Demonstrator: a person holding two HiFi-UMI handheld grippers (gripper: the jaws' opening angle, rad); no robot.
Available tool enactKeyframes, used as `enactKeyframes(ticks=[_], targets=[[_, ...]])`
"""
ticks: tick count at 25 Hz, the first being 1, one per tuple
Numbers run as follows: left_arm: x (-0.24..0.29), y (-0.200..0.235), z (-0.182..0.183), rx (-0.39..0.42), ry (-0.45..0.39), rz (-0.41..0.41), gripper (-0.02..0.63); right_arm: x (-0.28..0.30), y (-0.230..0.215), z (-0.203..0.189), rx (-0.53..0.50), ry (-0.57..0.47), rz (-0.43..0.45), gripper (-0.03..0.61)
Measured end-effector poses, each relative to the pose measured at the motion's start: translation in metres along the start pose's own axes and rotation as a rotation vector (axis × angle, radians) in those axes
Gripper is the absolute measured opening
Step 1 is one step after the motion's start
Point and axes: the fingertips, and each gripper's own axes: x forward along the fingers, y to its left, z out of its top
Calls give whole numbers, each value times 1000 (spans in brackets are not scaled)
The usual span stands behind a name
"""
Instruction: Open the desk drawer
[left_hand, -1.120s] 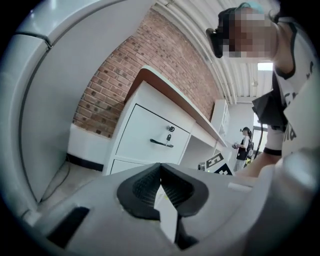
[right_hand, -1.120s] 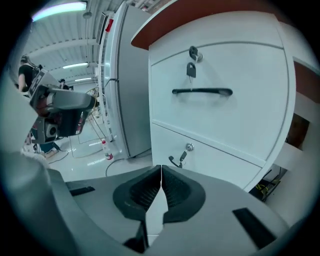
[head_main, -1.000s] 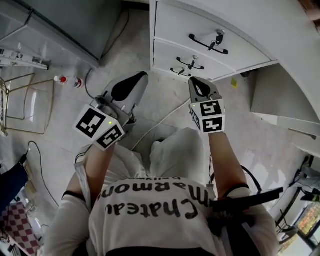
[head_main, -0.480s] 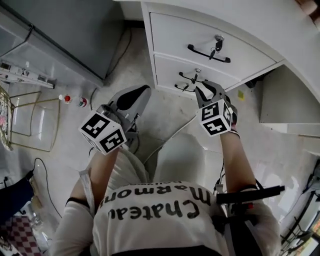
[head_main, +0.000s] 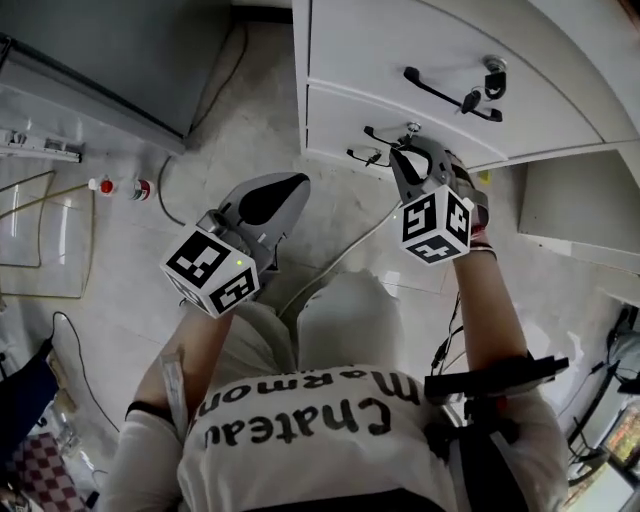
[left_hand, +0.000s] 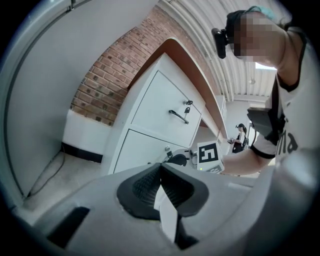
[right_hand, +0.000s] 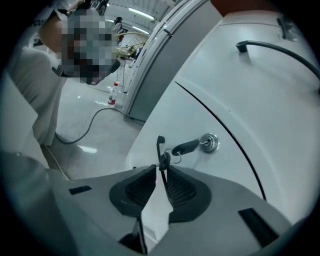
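Observation:
A white desk cabinet stands ahead with an upper drawer (head_main: 390, 50) and a lower drawer (head_main: 335, 115). The lower drawer (right_hand: 200, 115) carries a thin black handle (right_hand: 160, 149) and a key (right_hand: 187, 146) in its lock. My right gripper (head_main: 405, 158) is at that handle (head_main: 372, 150); in the right gripper view the right gripper (right_hand: 160, 167) has its pads shut on the black bar. My left gripper (head_main: 296, 180) hangs over the floor to the left, away from the cabinet. In its own view the left gripper (left_hand: 160, 165) is shut with nothing in it.
The upper drawer has its own black handle (head_main: 450, 92) and key. A white cable (head_main: 335, 250) runs across the tiled floor under the grippers. Two small bottles (head_main: 120, 186) stand at the left beside a grey cabinet (head_main: 90, 50). The person's knees are just below the grippers.
My right gripper moved forward to the lower drawer and closed on its handle. The left gripper stayed about where it was, still shut.

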Motion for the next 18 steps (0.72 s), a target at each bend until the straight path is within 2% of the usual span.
enactKeyframes(ticks=[2, 4, 14, 18], targets=[[-2, 0, -7, -14, 11, -9, 15, 3, 4, 0, -70, 35, -3, 71], [-5, 2, -8, -27, 8, -3, 15, 5, 6, -1, -95, 81, -3, 59], [-9, 5, -9, -66, -34, -6, 15, 8, 4, -1, -41, 160, 11, 52], [-5, 5, -20, -80, -35, -26, 15, 8, 2, -1, -59, 165, 0, 50]])
